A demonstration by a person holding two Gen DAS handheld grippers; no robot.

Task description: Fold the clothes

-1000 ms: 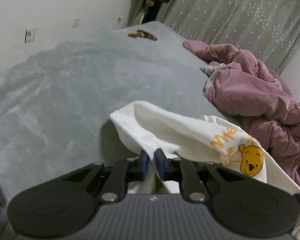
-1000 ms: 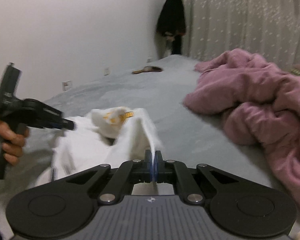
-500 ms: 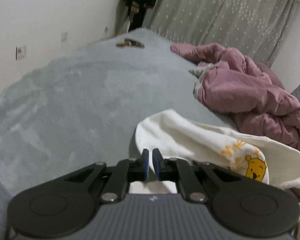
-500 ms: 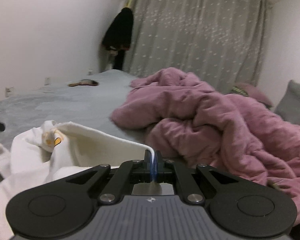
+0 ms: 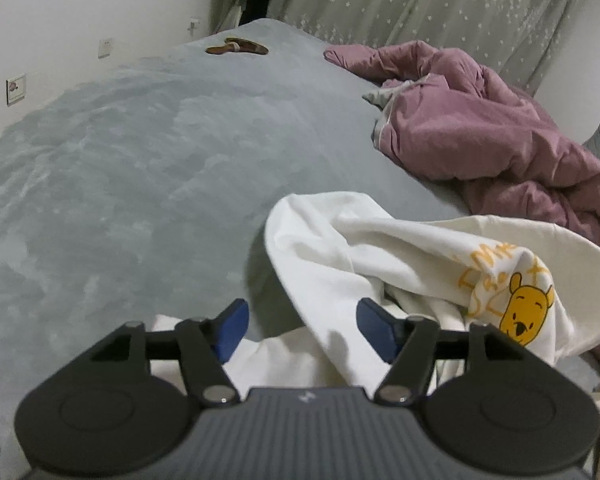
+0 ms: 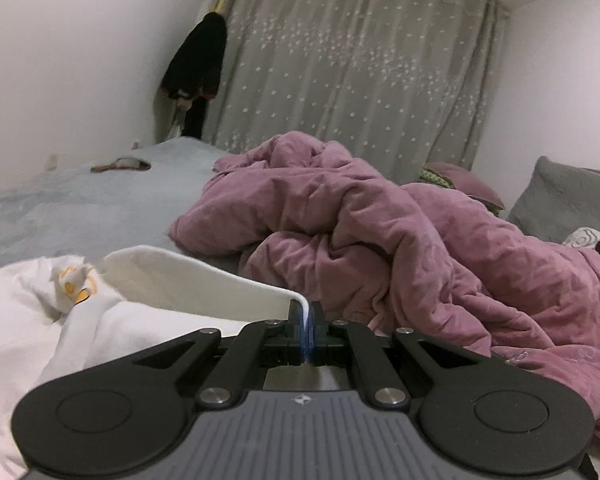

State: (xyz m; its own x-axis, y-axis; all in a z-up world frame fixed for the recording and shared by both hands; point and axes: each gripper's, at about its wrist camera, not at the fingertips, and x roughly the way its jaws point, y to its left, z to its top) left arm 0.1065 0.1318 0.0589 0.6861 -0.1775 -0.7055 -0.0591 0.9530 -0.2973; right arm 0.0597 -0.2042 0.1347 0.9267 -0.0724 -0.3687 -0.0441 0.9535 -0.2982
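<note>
Cloth of a white cotton T-shirt with a yellow bear print (image 5: 400, 264) lay crumpled on the grey plush bed cover (image 5: 140, 168), beside a heaped mauve quilt (image 6: 400, 232). The left claw (image 5: 300, 326) had just been opening; its blue pads stood apart with a fold of the shirt lying loose between them. The right claw (image 6: 309, 330) was clamped together on the shirt's edge, holding it raised.

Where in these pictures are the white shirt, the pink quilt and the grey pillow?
white shirt (image 5: 380, 248), left wrist view, on the bare cloth above the bear print.
pink quilt (image 6: 400, 232), right wrist view, on the middle of the heap.
grey pillow (image 6: 564, 196), right wrist view, on its face.
</note>
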